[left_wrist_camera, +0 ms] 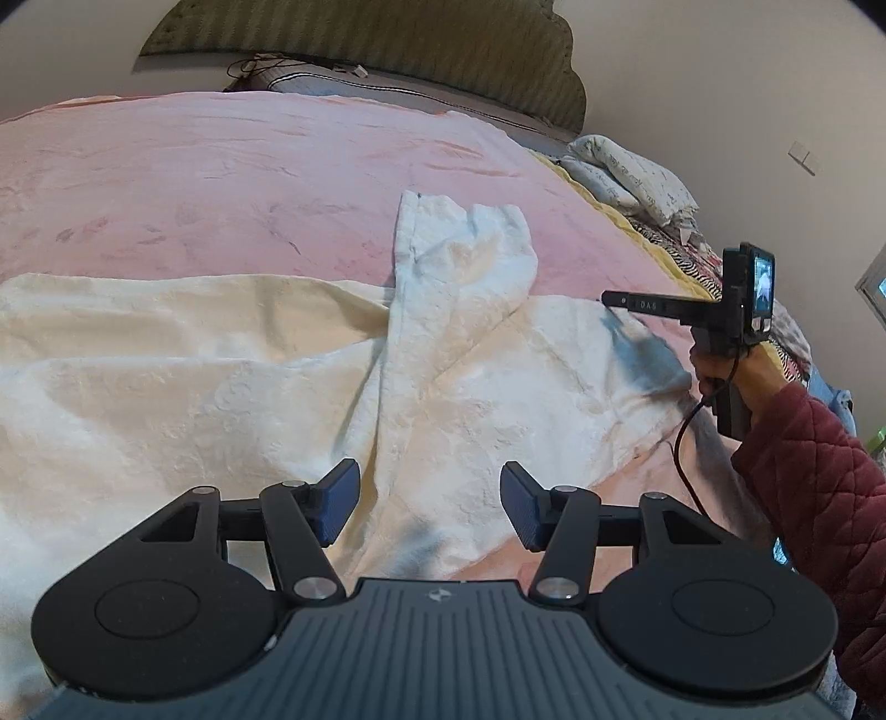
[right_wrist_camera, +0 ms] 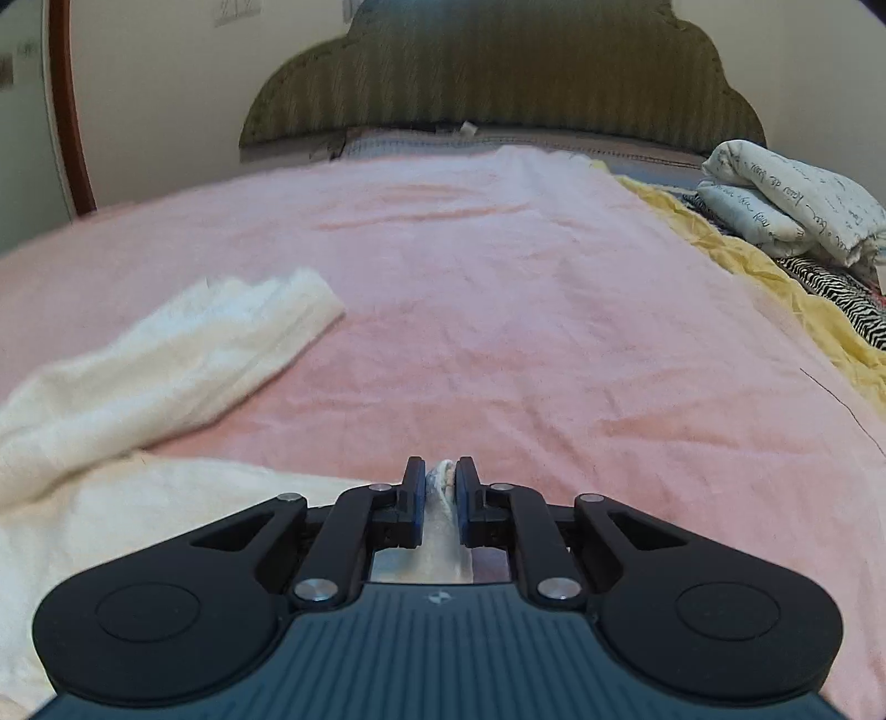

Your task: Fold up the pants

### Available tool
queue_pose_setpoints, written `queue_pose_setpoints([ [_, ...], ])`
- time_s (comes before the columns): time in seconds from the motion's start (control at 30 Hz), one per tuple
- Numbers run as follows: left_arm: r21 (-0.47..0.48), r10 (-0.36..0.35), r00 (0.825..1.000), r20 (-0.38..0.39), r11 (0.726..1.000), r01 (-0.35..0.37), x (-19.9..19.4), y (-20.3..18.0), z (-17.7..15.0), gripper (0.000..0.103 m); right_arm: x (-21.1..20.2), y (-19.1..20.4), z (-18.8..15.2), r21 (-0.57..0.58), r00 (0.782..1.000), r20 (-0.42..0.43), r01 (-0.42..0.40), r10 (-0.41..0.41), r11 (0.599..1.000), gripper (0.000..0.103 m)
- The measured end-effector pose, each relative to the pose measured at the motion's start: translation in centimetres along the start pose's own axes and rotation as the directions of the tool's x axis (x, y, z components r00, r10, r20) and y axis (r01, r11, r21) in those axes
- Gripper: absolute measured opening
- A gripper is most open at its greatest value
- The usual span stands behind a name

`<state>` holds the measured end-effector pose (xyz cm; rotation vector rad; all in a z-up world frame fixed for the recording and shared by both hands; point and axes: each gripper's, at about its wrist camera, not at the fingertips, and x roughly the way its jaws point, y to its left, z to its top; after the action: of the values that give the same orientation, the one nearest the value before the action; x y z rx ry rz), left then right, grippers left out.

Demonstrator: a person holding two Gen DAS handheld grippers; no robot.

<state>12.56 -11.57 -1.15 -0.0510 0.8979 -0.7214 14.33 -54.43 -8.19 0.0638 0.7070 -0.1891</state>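
Left wrist view: left gripper (left_wrist_camera: 429, 507) hovers about half open, empty, over the cream pants (left_wrist_camera: 232, 382), which run crosswise along the bed's near edge; one leg (left_wrist_camera: 459, 260) is flipped toward the headboard (left_wrist_camera: 354, 44).
Right wrist view: right gripper (right_wrist_camera: 440, 498) is pinched onto a pants edge; the fabric lies to its left.
Nearer hand: probably left, directly above the cloth.
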Motion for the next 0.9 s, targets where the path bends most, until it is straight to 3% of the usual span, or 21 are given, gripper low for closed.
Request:
queue_pose_setpoints([
  [0.1,0.002,-0.005,1.0,0.002,1.0,0.005,0.4,0.2,-0.2,0.059,-2.8,1.0,0.1,0.017,0.978,0.101,0.184,-0.185,0.983,0.022],
  [0.17,-0.01,-0.014,1.0,-0.004,1.0,0.014,0.8,0.5,-0.2,0.059,-4.9,1.8,-0.4,0.026,0.985,0.154,0.077,-0.08,0.997,0.028],
  [0.2,-0.013,-0.017,1.0,-0.009,1.0,0.017,1.1,0.5,-0.2,0.058,-5.2,2.2,-0.7,0.023,0.992,0.128,-0.012,0.009,1.0,0.034],
  [0.23,-0.011,-0.018,1.0,-0.014,1.0,0.018,1.5,0.5,-0.3,0.058,-4.5,2.7,-1.0,0.016,0.994,0.055,-0.09,0.089,0.996,0.056],
  [0.27,-0.004,-0.012,1.0,-0.022,1.0,0.012,1.9,0.4,-0.3,0.058,-3.4,3.3,-1.4,0.001,0.992,-0.025,-0.12,0.12,0.993,0.062],
  [0.3,0.001,-0.002,1.0,-0.03,1.0,0.002,2.3,0.3,-0.3,0.058,-2.6,4.0,-1.8,-0.029,0.993,-0.07,-0.094,0.092,0.995,0.062],
  [0.37,0.02,0.01,1.0,-0.027,1.0,-0.009,2.8,0.1,-0.4,0.058,-2.9,6.2,-0.8,-0.076,1.0,-0.001,0.017,-0.017,0.997,0.063],
  [0.4,0.03,0.021,1.0,-0.021,0.999,-0.02,3.0,0.0,-0.4,0.057,-3.5,7.3,0.4,-0.073,0.999,0.054,0.01,-0.006,0.997,0.063],
  [0.47,0.051,0.042,0.999,-0.007,0.998,-0.042,3.4,-0.3,-0.4,0.055,-4.4,10.5,3.6,-0.088,0.983,0.154,-0.087,0.1,0.992,0.062],
  [0.53,0.061,0.055,0.998,0.012,0.997,-0.056,3.7,-0.4,-0.3,0.055,-3.3,14.2,6.9,-0.131,0.974,0.166,-0.134,0.155,0.982,0.062],
  [0.6,0.05,0.056,0.998,0.021,0.997,-0.057,4.1,-0.3,-0.3,0.054,-0.2,17.0,9.7,-0.128,0.979,0.103,-0.16,0.174,0.979,0.062],
  [0.67,0.048,0.055,0.998,0.024,0.997,-0.056,4.4,-0.2,-0.4,0.054,4.3,18.8,11.7,-0.076,0.992,-0.006,-0.128,0.128,0.989,0.062],
  [0.73,0.066,0.061,0.998,0.035,0.996,-0.063,4.5,-0.3,-0.5,0.054,8.7,19.0,12.3,0.025,0.98,-0.158,-0.116,0.119,0.993,0.062],
  [0.77,0.078,0.065,0.997,0.041,0.995,-0.068,4.6,-0.5,-0.5,0.054,10.0,18.7,12.2,0.084,0.972,-0.195,-0.114,0.129,0.99,0.065],
  [0.83,0.105,0.075,0.996,0.053,0.991,-0.08,4.8,-0.8,-0.7,0.051,10.4,18.7,12.1,0.095,0.978,-0.167,-0.109,0.124,0.989,0.065],
  [0.9,0.119,0.095,0.993,0.063,0.988,-0.102,4.9,-1.1,-0.8,0.042,10.2,19.4,12.1,0.013,0.985,-0.16,-0.069,0.07,0.998,0.046],
])
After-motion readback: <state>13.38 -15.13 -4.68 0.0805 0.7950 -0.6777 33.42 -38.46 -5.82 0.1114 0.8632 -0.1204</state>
